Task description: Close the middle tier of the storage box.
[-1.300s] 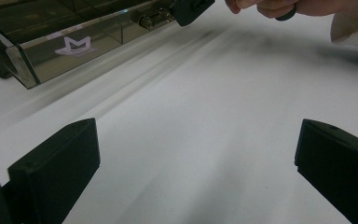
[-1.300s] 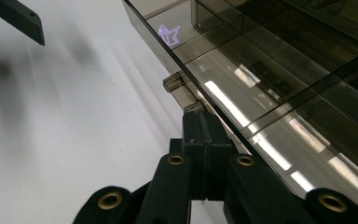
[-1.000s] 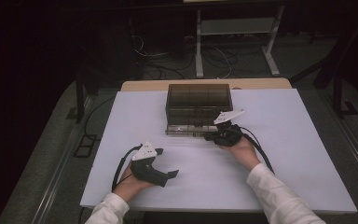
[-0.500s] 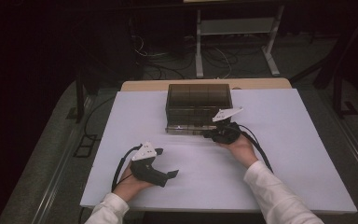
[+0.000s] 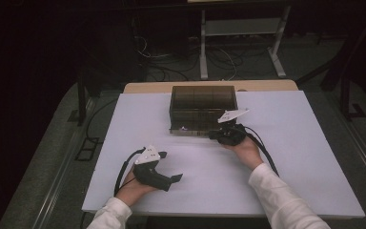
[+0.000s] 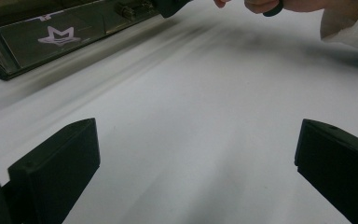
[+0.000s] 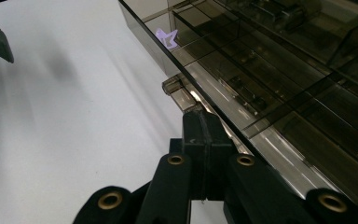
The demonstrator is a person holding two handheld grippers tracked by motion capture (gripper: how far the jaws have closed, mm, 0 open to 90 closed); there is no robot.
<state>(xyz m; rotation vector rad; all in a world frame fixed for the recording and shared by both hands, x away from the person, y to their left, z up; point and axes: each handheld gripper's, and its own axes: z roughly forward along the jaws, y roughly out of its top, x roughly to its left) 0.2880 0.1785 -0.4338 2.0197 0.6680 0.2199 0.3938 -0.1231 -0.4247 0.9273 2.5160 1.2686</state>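
Observation:
A smoky see-through compartment box (image 5: 202, 107) with its lid down sits at the table's far middle; a pale star sticker (image 7: 166, 38) marks its front wall. My right gripper (image 5: 215, 135) lies at the box's front right edge. In the right gripper view its jaws (image 7: 205, 128) are pressed together, tips right under the lid's rim beside a small latch tab (image 7: 178, 91); I cannot tell whether anything is pinched. My left gripper (image 5: 174, 179) rests on the table near the front left, jaws wide apart with only bare table between them (image 6: 196, 154).
The white table top (image 5: 290, 157) stretches wide around both hands. In the left gripper view the box (image 6: 51, 37) lies at the top left, with the other hand (image 6: 261, 5) beside it. Cables trail back from each gripper. Beyond the far edge stands a desk frame (image 5: 240, 28).

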